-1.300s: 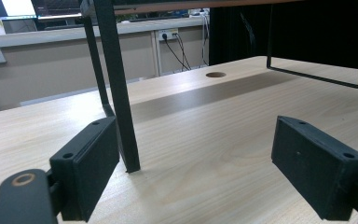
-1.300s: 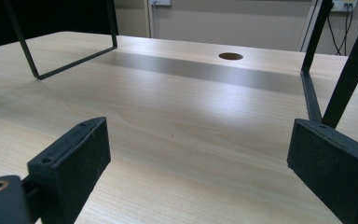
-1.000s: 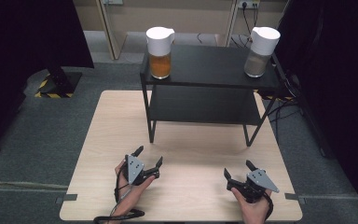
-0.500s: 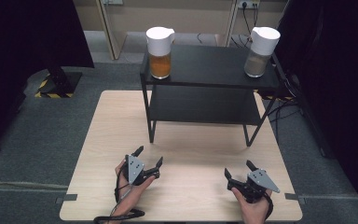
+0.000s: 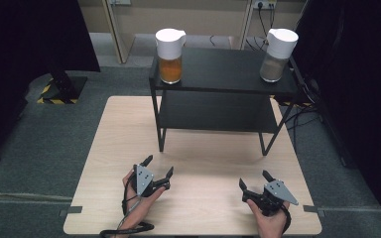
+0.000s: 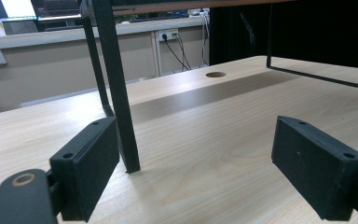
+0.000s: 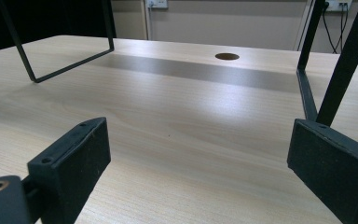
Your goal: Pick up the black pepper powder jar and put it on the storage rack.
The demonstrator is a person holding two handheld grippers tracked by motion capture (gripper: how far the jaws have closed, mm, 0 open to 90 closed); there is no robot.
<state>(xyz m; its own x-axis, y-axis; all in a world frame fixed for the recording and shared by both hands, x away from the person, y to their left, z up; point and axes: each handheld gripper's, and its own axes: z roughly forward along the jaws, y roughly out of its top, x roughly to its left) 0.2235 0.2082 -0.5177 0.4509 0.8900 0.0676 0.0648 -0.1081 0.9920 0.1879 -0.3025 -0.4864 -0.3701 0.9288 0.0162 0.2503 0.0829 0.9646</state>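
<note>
Two white-lidded jars stand on top of a black two-tier metal shelf (image 5: 218, 74) at the far side of the wooden table (image 5: 119, 129): one with orange contents (image 5: 170, 57) at the left, one with greyish-brown contents (image 5: 279, 54) at the right. My left gripper (image 5: 158, 166) rests low near the table's front edge, open, nothing between its jaws. My right gripper (image 5: 254, 179) sits at the front right, also open and holding nothing. In the left gripper view its pads (image 6: 91, 165) frame the shelf's front leg (image 6: 116, 84). The right gripper view looks under the shelf past its pads (image 7: 74, 158).
A round cable hole (image 7: 227, 56) is cut in the tabletop under the shelf. Black curtains hang at both sides. Cables and wall sockets (image 5: 265, 10) lie behind the table, and a stand base with yellow-black tape (image 5: 59, 89) sits on the floor at left.
</note>
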